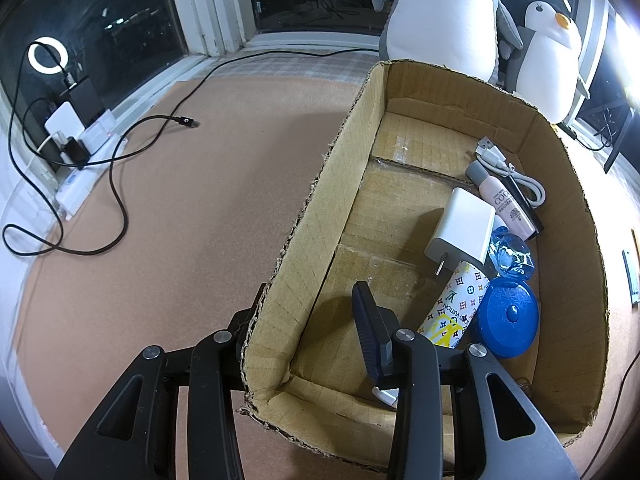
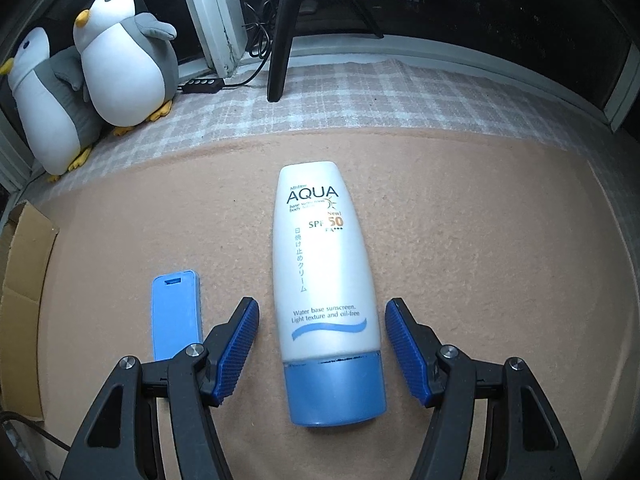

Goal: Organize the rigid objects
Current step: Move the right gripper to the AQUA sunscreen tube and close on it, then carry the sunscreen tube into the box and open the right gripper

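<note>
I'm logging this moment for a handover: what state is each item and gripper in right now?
Left gripper: shut on the cardboard box wall.
Right gripper: open, astride the sunscreen tube, not touching.
Sunscreen tube: lying flat on the mat, cap on.
Blue flat case: lying flat beside the tube.
Cardboard box: open-topped, partly filled.
White charger: inside the box, resting on other items.

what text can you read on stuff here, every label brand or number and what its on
"AQUA", "SPF 50", "New!", "Water base sunscreen. Light texture and oil-free", Japanese characters down the side: sunscreen tube
Small print under "AQUA": too blurred to read
"VUITTON" and "LV" monograms: patterned white cylinder in the cardboard box
"COG...", rest hidden: pink bottle
Fine print below it: too small
Blue flat case: no text
</note>
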The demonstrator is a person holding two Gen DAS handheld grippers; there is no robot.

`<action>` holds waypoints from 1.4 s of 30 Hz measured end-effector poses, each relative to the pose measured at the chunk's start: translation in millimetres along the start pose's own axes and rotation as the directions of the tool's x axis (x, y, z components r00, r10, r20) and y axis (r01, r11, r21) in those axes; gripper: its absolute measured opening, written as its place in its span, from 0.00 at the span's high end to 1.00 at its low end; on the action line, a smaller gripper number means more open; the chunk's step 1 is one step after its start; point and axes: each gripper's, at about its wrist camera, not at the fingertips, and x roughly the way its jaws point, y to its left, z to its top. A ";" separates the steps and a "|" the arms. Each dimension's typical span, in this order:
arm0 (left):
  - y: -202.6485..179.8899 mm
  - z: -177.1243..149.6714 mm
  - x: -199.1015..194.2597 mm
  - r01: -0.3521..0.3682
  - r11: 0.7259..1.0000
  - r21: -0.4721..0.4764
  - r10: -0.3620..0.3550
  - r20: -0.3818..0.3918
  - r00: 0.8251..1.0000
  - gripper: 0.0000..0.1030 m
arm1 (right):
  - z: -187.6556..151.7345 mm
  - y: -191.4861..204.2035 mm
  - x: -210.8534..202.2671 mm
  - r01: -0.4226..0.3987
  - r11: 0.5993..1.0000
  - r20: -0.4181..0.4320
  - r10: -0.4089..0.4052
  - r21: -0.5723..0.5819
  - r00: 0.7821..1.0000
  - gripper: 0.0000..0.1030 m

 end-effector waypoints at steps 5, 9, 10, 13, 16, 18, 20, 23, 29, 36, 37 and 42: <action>0.1 -0.3 -0.6 -0.005 1.000 0.005 0.005 0.001 1.000 0.64 | 1.9 -6.5 -1.3 -0.015 1.000 0.005 0.015 0.006 1.000 0.55; 0.6 -0.4 -0.6 -0.006 1.000 0.006 0.006 0.001 1.000 0.63 | 0.4 -2.6 -2.0 0.003 1.000 0.010 -0.003 -0.017 1.000 0.57; 0.3 -0.4 -0.5 -0.006 1.000 0.006 0.006 0.001 1.000 0.63 | -0.7 -1.5 -2.6 0.003 1.000 0.014 -0.002 -0.020 1.000 0.57; 0.2 -0.4 -0.5 -0.007 1.000 0.006 0.007 0.001 1.000 0.63 | -2.8 -0.7 -3.8 -0.005 1.000 0.023 0.006 -0.021 1.000 0.57; 0.1 -0.4 -0.5 -0.007 1.000 0.006 0.007 0.001 1.000 0.63 | -6.0 1.1 -5.9 -0.010 1.000 0.029 0.011 -0.027 1.000 0.57; 0.3 -0.5 -0.5 -0.006 1.000 0.006 0.006 0.001 1.000 0.63 | -9.9 2.7 -8.2 -0.012 1.000 0.036 0.013 -0.027 0.999 0.58; -0.2 -0.4 -0.5 -0.007 1.000 0.006 0.007 0.001 1.000 0.63 | -14.1 3.6 -10.6 -0.024 0.999 0.040 0.025 -0.021 0.999 0.58; 0.6 -0.5 -0.5 -0.007 1.000 0.007 0.007 0.001 1.000 0.64 | -20.6 5.9 -15.9 -0.039 0.999 0.050 0.039 -0.015 0.998 0.58; -0.4 -0.4 -0.5 -0.007 1.000 0.006 0.007 0.001 1.000 0.64 | -28.0 13.9 -30.4 -0.053 0.998 0.080 0.055 -0.020 0.995 0.58; 0.4 -0.4 -0.4 -0.008 1.000 0.006 0.008 0.001 1.000 0.64 | -24.9 38.6 -52.7 -0.079 0.994 0.116 0.086 -0.070 0.989 0.58; -0.1 -0.4 -0.5 -0.008 1.000 0.006 0.008 0.001 1.000 0.64 | -24.3 45.2 -57.1 -0.084 0.993 0.124 0.094 -0.083 0.988 0.58; -0.4 -0.4 -0.4 -0.008 1.000 0.006 0.008 0.001 1.000 0.64 | -24.5 72.9 -71.0 -0.109 0.984 0.147 0.130 -0.143 0.981 0.58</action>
